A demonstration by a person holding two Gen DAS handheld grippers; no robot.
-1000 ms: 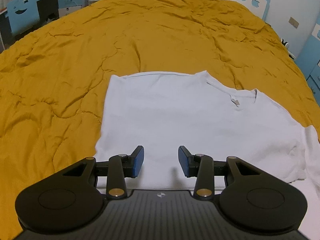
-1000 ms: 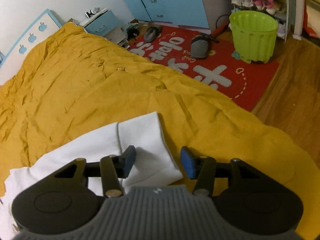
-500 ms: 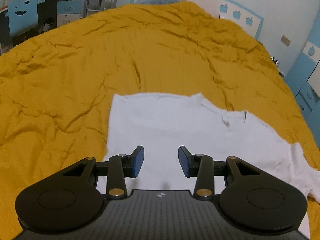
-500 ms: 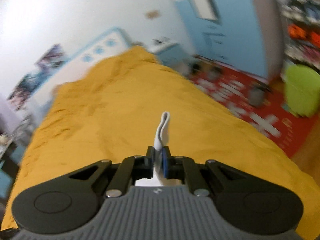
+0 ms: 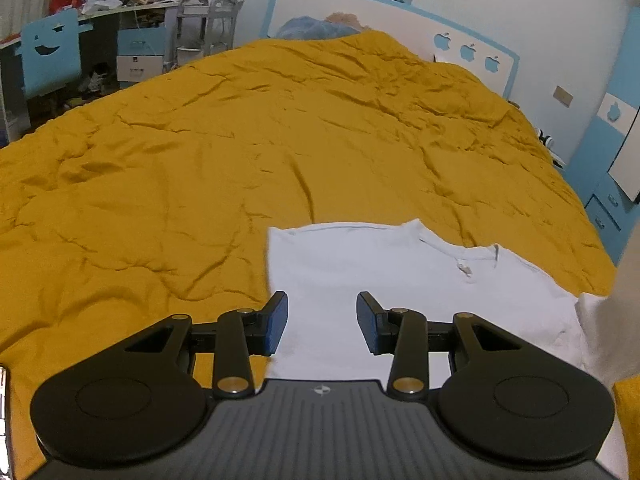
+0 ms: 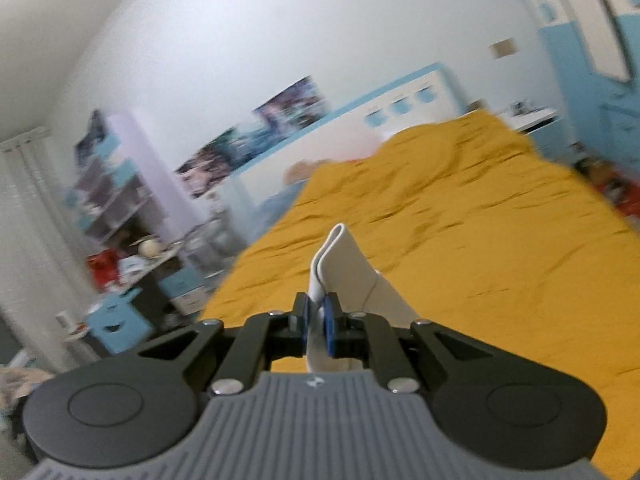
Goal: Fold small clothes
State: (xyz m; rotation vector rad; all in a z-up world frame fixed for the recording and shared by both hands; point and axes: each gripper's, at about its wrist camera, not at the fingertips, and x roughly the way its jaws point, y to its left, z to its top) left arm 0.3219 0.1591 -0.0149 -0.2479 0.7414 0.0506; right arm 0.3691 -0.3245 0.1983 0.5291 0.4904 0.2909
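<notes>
A small white T-shirt (image 5: 400,276) lies flat on the mustard-yellow bedspread (image 5: 200,168), collar to the right. My left gripper (image 5: 322,322) is open and empty, hovering over the shirt's near left part. My right gripper (image 6: 316,326) is shut on a fold of the shirt's white cloth (image 6: 340,268), which sticks up between the blue pads, lifted above the bed. In the left wrist view a raised blurred strip of white cloth (image 5: 624,292) shows at the right edge.
The bedspread (image 6: 480,240) fills most of both views. A blue-and-white headboard (image 5: 472,52) and wall stand behind. Desk, shelves and blue chair (image 5: 48,60) stand far left. Blue drawers (image 5: 608,200) stand right of the bed.
My right gripper closed on the shirt's sleeve edge and lifted it, swinging to face the headboard. My left gripper rose and tilted up, staying open over the shirt.
</notes>
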